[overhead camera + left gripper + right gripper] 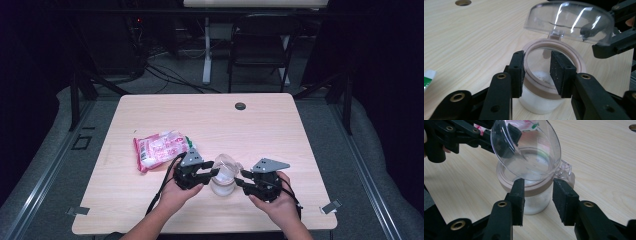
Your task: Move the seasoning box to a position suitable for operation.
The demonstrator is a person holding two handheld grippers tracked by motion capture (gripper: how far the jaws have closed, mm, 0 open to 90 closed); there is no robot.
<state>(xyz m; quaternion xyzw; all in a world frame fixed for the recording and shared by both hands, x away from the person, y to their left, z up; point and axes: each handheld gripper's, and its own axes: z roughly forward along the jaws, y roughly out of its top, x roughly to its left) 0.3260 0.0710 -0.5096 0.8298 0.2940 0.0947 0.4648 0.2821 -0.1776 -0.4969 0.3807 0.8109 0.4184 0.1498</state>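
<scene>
The worktop [260,125] is a pale wood board with a small dark round hole [240,106] near its far edge. A folding chair [260,42] stands on the floor beyond it.

On the left part of the worktop lies a pink and white packet [160,149], flat, well apart from the hole and just behind the left hand.

Near the front edge, between the two hands, stands a small jar [223,182], upright, with frosted sides and a tan ring [564,48] around its mouth. Its clear domed lid [526,147] is hinged at the ring and stands swung up and tilted over the mouth, so the jar is uncovered.

The left claw [210,173] comes at the jar from the left. In the left gripper view its pads [557,72] stand partly apart at the near side of the tan ring, one outside the rim and the other over the mouth; neither clearly presses on it, so it holds nothing.

The right claw [241,177] comes in from the right. In the right gripper view its jaws are parted in front of the jar's ring, with the jar just beyond them and not gripped. The hinge tab [564,168] of the lid sits just above the right-hand pad [564,200].
</scene>
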